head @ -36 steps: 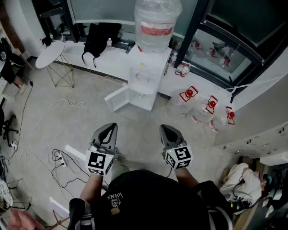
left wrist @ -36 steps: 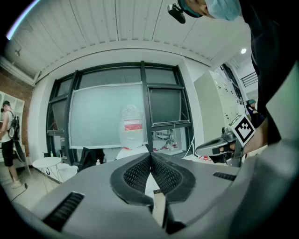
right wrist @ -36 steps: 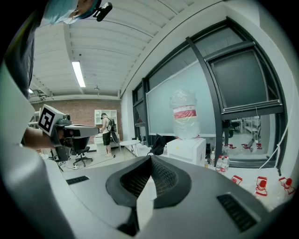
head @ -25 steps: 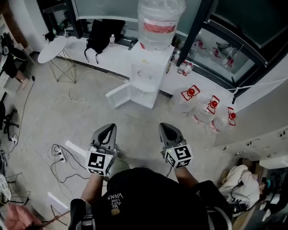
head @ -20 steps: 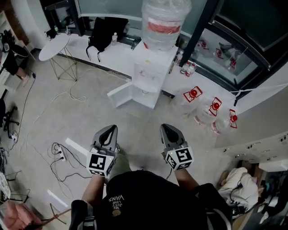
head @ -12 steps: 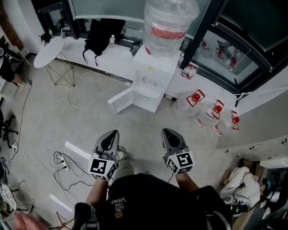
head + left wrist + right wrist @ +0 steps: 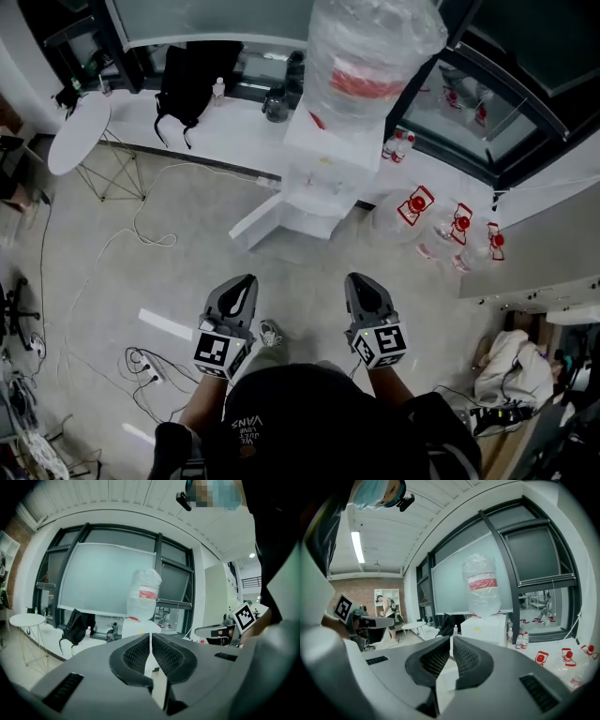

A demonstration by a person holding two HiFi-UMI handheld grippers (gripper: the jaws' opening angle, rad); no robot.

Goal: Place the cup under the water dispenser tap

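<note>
Low in the frame's centre, the left tool (image 7: 239, 292) and right tool (image 7: 364, 291) point side by side toward the white water dispenser (image 7: 323, 173), at upper centre on the floor (image 7: 178, 253).

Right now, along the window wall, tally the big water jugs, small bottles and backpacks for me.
Large water jugs: 4, one on the water dispenser, three beside it
Small bottles: 3
Black backpack: 1
Total: 8

Grey floor (image 7: 197, 253) with water dispenser (image 7: 323, 183), loose cables (image 7: 150, 234), spare jugs (image 7: 408, 217)
</note>
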